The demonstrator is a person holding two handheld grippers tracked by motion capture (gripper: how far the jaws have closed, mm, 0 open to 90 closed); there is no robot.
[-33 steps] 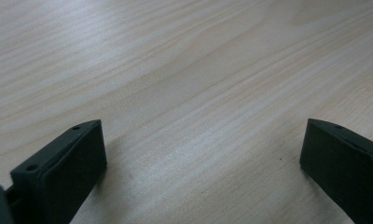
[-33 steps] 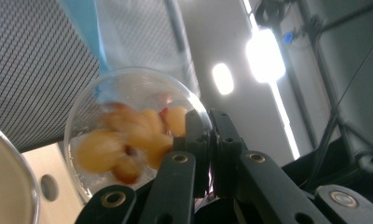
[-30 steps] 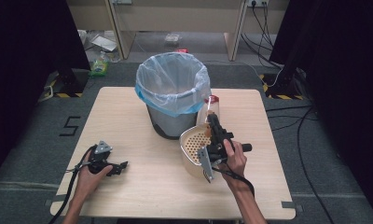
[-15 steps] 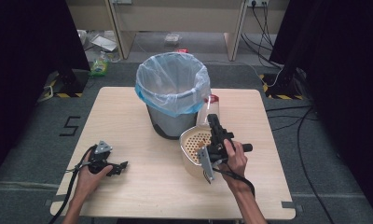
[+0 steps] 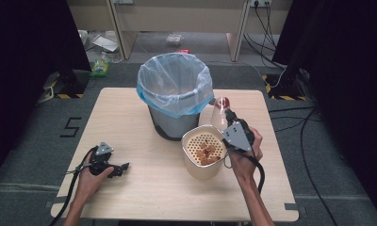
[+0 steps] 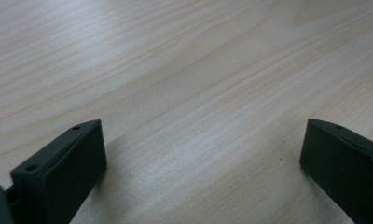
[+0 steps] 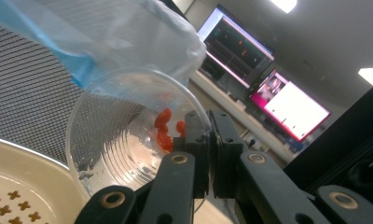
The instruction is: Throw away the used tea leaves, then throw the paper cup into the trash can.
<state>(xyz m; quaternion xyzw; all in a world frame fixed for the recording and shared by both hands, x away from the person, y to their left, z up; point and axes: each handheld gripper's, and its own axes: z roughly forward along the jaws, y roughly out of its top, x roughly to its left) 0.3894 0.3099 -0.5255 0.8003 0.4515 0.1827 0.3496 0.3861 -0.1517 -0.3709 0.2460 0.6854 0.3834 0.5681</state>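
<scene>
My right gripper is shut on the rim of a clear plastic cup, which lies tilted beside the bin with red bits at its bottom. In the right gripper view the jaws pinch the cup wall at its right edge, and my right gripper points past the bin. Just below the cup stands a cream perforated basket with orange-brown pieces in it. At the table's front left my left gripper rests on the wood, open, with nothing between the jaws of my left gripper.
A grey mesh bin lined with a clear and blue bag stands at the middle back of the wooden table, close to the basket and the cup. Cables and litter lie on the floor behind. Two lit screens show far off.
The right gripper has moved right and risen a little with the cup, and its grey plate now faces up. The left hand and its gripper have kept still.
</scene>
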